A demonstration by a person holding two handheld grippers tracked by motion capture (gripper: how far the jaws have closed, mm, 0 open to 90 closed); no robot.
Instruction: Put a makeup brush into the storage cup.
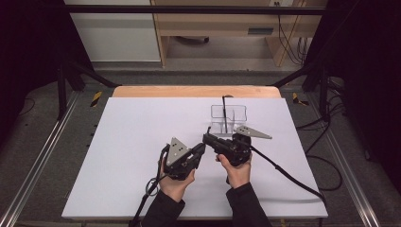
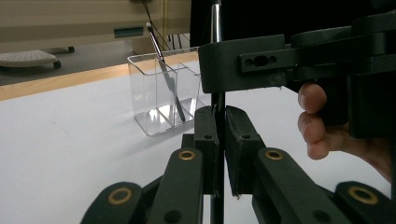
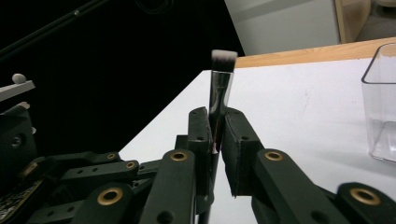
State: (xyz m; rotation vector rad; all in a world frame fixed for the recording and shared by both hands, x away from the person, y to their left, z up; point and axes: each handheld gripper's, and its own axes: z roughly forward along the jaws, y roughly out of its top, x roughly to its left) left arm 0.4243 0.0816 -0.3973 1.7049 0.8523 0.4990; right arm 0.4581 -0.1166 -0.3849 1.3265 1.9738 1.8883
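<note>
Standing upright, a slim white-tipped black brush [image 3: 219, 88].

A lab recording bay is indicated: a white surface [image 1: 142, 142] is framed by black rails [image 1: 189, 9], with cables [image 1: 326, 170] trailed on the right floor.

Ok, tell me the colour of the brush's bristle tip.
White, darkening toward the ferrule; the brush shows best in the right gripper view.

Clear holder [image 1: 229, 119] sits on the table [image 1: 123, 156], just beyond my two grippers. One brush [image 1: 225, 113] stands inside it. Another brush [image 3: 219, 91] is upright between my jaws.
</note>
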